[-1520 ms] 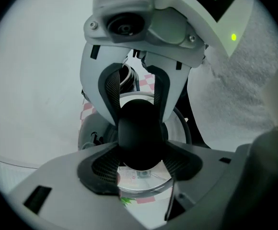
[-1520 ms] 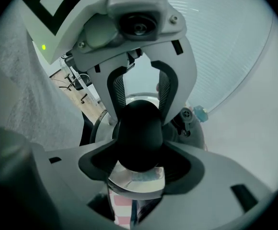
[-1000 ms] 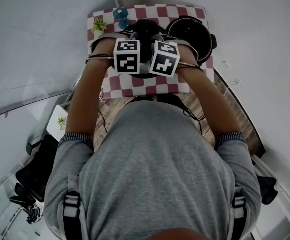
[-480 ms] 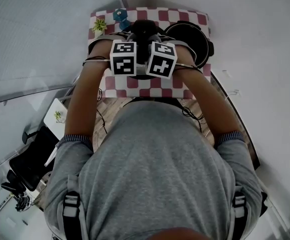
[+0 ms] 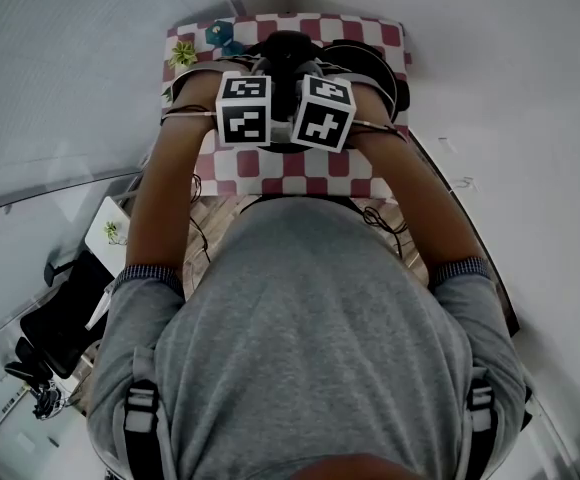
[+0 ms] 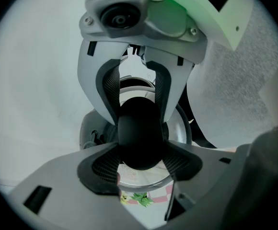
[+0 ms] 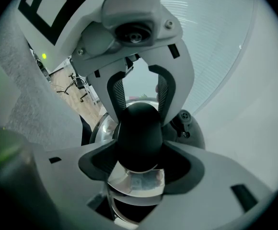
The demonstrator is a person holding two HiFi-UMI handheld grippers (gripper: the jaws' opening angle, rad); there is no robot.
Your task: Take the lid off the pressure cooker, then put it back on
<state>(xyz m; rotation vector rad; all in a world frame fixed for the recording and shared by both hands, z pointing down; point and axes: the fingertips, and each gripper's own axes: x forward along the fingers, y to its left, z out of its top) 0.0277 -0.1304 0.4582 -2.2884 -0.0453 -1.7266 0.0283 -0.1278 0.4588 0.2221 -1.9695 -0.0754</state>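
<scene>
well, smooth oval black knob [image 6: 140, 137] (steel lid [image 7: 135, 180])

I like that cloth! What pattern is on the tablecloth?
Red and white checks on the tablecloth; it shows best in the head view.

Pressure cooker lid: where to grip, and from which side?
The black knob at the lid's centre, from above, pads on opposite flanks. It is rounded, stands proud of the lid, and fills the jaws; left gripper and right gripper both clamp it this way.
</scene>
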